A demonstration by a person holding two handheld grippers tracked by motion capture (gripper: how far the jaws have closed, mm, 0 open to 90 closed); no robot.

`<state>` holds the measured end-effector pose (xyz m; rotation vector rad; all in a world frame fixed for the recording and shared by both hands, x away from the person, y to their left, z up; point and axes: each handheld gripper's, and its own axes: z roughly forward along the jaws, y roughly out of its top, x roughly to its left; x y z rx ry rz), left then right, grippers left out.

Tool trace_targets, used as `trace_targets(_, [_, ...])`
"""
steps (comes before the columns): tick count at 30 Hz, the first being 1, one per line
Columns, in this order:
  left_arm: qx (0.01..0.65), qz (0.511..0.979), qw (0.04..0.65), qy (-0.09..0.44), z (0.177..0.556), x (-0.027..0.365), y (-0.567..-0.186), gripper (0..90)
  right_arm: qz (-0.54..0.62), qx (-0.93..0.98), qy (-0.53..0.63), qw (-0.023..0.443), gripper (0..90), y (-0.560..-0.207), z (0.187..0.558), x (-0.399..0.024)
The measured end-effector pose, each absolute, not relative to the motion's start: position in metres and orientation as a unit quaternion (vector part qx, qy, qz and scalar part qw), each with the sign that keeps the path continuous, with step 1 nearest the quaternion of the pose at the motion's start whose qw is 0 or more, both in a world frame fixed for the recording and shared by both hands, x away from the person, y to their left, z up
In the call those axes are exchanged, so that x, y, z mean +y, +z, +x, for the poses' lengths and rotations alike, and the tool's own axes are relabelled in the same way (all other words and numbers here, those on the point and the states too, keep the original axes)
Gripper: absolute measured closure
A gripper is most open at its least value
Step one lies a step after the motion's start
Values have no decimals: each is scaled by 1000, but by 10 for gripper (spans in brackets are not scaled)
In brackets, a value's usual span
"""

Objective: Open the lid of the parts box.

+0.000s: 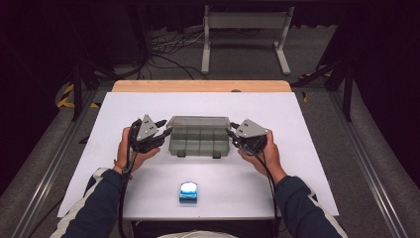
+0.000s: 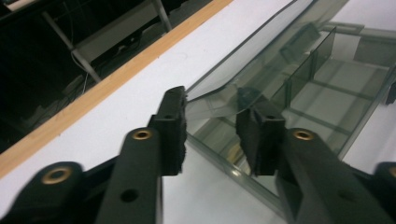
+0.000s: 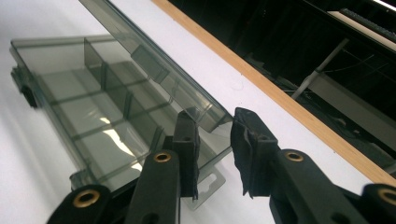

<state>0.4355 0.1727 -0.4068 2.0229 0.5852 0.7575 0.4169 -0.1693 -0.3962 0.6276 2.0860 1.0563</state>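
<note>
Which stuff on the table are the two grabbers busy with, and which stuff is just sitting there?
Busy with:
- clear compartment box, its lid lifted partway
- left gripper at the box's left end
- right gripper at its right end

Just sitting there:
- small blue and white thing near the table's front edge
- white frame on the floor behind

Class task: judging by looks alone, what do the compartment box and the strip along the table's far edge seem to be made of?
The smoky grey see-through compartment box: likely hard glossy plastic; the dividers and the table show through it. The light brown far-edge strip: apparently wood or wood-look laminate, matte and tan.
</note>
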Motion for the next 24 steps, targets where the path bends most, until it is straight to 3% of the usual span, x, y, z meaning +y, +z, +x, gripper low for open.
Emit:
trace_targets(15, [240,804,450,304,457,169,-381,695,262,800,422,336,706,-365,440,-168])
trace_targets(24, [264,794,462,295,478,169,-381,655,280,793,433,325,705,-358,461,-169])
